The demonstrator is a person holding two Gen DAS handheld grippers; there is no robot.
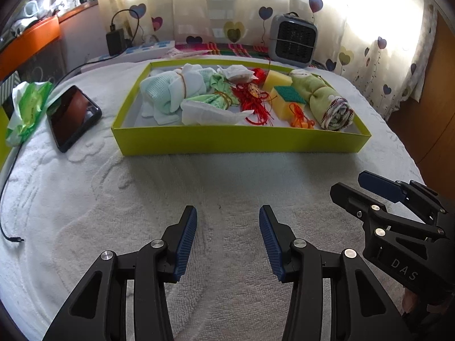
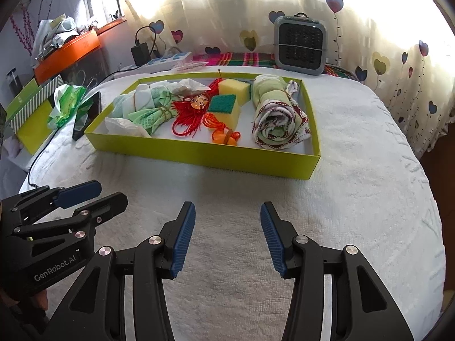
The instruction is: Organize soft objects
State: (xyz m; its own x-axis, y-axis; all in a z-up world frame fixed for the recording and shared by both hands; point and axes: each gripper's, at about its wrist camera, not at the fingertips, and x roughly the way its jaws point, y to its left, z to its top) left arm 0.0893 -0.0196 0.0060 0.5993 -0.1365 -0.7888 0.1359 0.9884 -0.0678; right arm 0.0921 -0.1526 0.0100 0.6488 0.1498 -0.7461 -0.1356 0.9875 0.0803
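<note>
A lime-green shallow box (image 1: 236,142) (image 2: 199,156) sits on the white towel-covered table. It holds pale green and white tied cloths (image 1: 170,91) (image 2: 142,99), white tissue (image 1: 210,113), red tassels (image 1: 253,96) (image 2: 190,113), two yellow sponges (image 1: 284,96) (image 2: 227,105), an orange tassel (image 1: 301,119) (image 2: 224,136) and a rolled green cloth (image 1: 327,99) (image 2: 278,116). My left gripper (image 1: 227,238) (image 2: 93,193) is open and empty, in front of the box. My right gripper (image 2: 227,236) (image 1: 361,187) is open and empty beside it.
A black phone (image 1: 72,116) (image 2: 88,113) and a green-white plastic bag (image 1: 25,108) (image 2: 68,102) lie left of the box. A grey small heater (image 1: 293,39) (image 2: 301,45), a power strip (image 1: 142,51) and a charger stand behind. A cable (image 1: 8,199) runs along the left edge.
</note>
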